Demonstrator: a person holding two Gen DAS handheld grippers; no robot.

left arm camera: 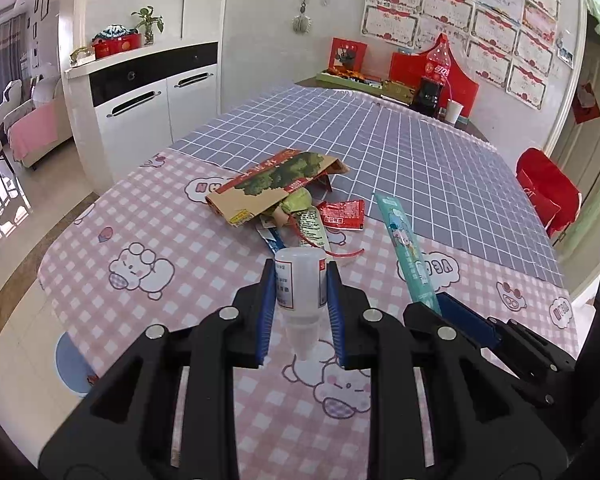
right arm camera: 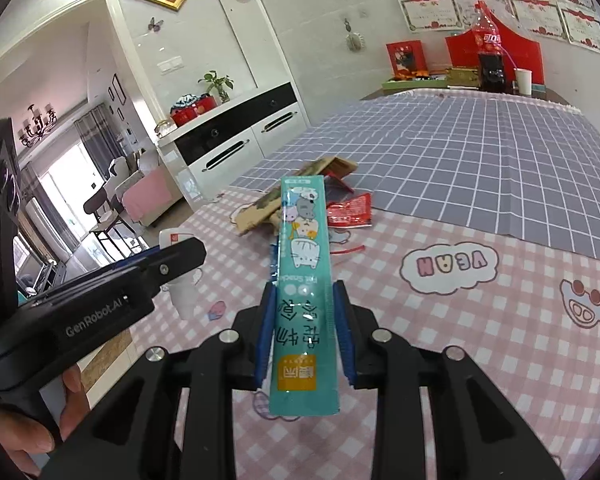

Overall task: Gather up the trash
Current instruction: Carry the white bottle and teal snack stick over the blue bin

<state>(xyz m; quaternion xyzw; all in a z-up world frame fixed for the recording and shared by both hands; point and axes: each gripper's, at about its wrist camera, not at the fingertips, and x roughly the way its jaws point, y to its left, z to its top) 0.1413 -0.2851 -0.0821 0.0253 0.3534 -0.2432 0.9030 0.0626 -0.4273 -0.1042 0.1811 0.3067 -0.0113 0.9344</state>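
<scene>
The left gripper point(left arm camera: 301, 280) is clamping a small white bottle point(left arm camera: 300, 280) above the near, pink part of the table point(left arm camera: 100, 280), its long axis running along the fingers, nozzle pointing back toward the camera. The right gripper point(right arm camera: 303, 304) is pinching a teal sachet point(right arm camera: 303, 280), lengthwise, its free end pointing away toward the far trash pile point(left arm camera: 284, 192).

From my feed: cardboard packet point(left arm camera: 276, 188) covers most of the wrappers point(left arm camera: 300, 216) piled beneath it. Small bottle's point(right arm camera: 176, 240) body hidden behind left claw point(right arm camera: 172, 264) in right view. Wall certificates point(left arm camera: 460, 8) too small to read. Worktop point(left arm camera: 100, 280) near edge cut off.
</scene>
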